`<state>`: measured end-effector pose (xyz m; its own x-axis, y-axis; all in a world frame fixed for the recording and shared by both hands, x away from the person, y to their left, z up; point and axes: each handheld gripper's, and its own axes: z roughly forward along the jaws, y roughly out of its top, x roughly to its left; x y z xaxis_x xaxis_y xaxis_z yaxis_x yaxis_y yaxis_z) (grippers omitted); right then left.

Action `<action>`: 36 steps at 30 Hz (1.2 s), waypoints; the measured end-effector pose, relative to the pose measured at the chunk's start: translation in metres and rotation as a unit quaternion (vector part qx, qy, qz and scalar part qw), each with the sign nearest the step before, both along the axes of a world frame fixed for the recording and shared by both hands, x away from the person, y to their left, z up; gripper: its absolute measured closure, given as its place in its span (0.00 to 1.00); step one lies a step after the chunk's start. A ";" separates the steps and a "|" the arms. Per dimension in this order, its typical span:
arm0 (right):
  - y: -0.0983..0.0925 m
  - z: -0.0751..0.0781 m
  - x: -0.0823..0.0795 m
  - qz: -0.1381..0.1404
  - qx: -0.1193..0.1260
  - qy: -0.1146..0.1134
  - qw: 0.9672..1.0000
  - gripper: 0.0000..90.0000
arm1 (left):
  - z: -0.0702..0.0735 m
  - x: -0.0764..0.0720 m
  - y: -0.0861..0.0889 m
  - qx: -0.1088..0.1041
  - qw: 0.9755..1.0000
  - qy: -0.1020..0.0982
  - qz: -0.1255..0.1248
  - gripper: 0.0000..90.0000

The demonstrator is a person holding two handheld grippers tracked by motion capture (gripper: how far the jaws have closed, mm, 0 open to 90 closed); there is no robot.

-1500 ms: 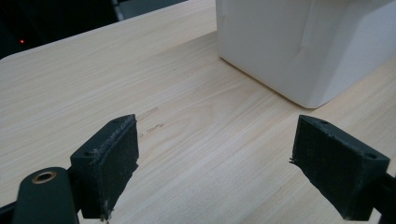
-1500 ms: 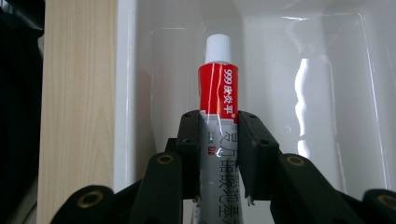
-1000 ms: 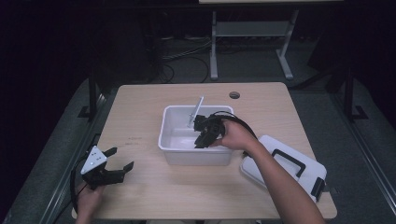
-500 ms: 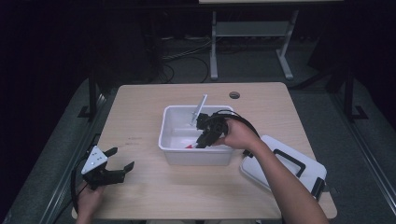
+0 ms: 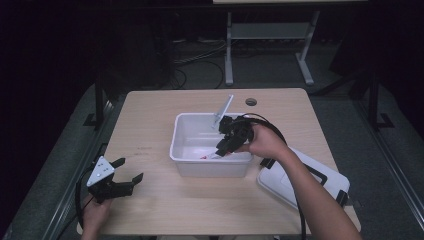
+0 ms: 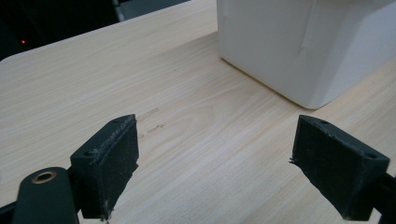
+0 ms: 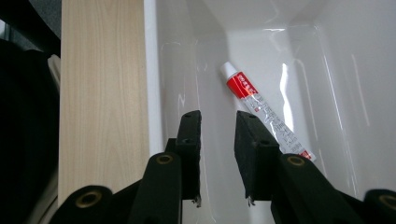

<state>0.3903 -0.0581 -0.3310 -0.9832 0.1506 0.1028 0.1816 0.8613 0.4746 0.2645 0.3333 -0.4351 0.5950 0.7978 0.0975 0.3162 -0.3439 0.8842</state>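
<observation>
The table (image 5: 165, 210) under my work is pale wood, and its bare grain also runs beneath my left-hand tool in the left gripper view. Near its middle stands the white bin (image 5: 186, 131), open-topped, its outer corner rising just ahead of my left side in the left gripper view. The bin's lid (image 5: 305, 177), white with dark latches, lies flat on the table to the right of the bin, under my right forearm.

My right gripper (image 5: 223, 147) reaches over the bin's right rim and points down into it. Its jaws stand with a narrow gap and nothing between them, gripping nothing; in the right gripper view they hang over the bin's floor close to the left wall. My left gripper (image 5: 127, 174) rests low at the table's near left corner, well apart from the bin, its jaws spread wide and empty.

The tube (image 7: 266, 111), white and red with a white cap, lies on the bin's floor. In the right gripper view it runs slantwise, cap end away from me, just beside my right jaw; whether it touches the pad I cannot tell.
</observation>
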 end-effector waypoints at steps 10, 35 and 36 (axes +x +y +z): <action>-0.018 0.019 -0.006 -0.014 0.001 -0.016 1.000 0.79 | 0.000 0.000 0.000 0.002 1.000 0.000 -0.001 0.15; -0.103 0.050 -0.034 -0.096 -0.008 -0.059 0.994 0.75 | 0.000 0.000 0.000 0.003 1.000 0.000 0.001 0.15; -0.105 0.050 -0.035 -0.099 -0.007 -0.058 0.993 0.75 | 0.000 0.000 0.000 0.001 1.000 -0.001 0.002 0.15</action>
